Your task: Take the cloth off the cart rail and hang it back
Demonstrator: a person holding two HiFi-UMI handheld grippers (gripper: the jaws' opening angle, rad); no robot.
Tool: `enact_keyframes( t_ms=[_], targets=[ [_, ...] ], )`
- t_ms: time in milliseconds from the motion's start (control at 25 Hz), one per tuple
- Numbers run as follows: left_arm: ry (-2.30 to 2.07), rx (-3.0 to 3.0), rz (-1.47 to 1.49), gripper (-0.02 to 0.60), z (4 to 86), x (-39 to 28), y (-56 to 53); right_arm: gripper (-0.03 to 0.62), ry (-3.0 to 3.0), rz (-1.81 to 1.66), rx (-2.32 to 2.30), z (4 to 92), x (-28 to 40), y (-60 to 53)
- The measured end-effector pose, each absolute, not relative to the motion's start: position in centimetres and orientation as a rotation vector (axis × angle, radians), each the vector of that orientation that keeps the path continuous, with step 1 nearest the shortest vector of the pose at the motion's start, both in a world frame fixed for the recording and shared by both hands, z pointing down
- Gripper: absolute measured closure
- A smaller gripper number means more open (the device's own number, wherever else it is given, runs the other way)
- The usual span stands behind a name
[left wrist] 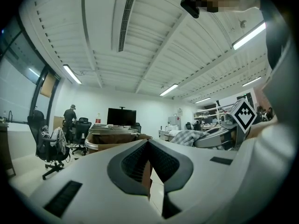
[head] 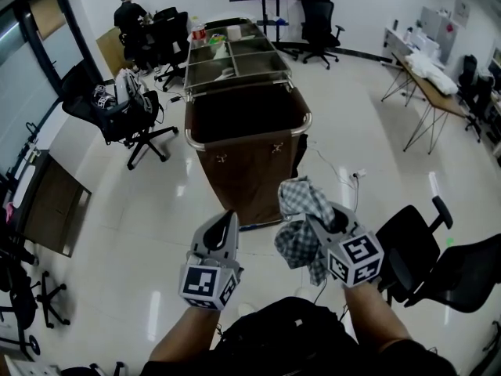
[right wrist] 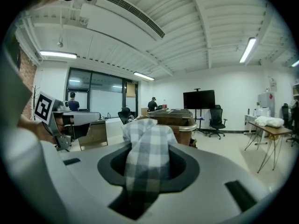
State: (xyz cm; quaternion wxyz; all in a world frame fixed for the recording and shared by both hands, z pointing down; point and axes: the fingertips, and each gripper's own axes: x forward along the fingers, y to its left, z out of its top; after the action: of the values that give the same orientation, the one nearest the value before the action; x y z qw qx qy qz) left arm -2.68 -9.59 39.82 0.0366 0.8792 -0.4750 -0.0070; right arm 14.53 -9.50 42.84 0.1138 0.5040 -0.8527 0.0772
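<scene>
The right gripper (head: 319, 222) is clamped on the checked cloth (head: 300, 210), which is bunched between its jaws, rises just past their tips and hangs down in folds on the side toward the left gripper (head: 227, 224). The left gripper is level beside it, a little apart, with its jaws pressed together at the tips and nothing between them. The cart (head: 246, 159) stands ahead of both grippers and apart from them, its chrome rail (head: 243, 141) bare on the near side, and the cloth touches neither rail nor cart.
</scene>
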Motion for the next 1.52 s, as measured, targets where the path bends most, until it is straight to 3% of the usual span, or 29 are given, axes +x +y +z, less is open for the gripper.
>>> enact_keyframes(
  t_ms=[840, 1520],
  targets=[
    [-1.407, 2.712, -0.046, 0.581, 39.9, -11.1, -11.2, 0.450, -2.436, 0.172, 1.641, 40.7, 8.7, -12.6],
    [-1.599, 2.663, -0.053, 0.581, 38.1, -12.7, -20.7, 0.450, -2.566, 0.027, 1.586, 35.5, 7.6, -26.9]
  ],
)
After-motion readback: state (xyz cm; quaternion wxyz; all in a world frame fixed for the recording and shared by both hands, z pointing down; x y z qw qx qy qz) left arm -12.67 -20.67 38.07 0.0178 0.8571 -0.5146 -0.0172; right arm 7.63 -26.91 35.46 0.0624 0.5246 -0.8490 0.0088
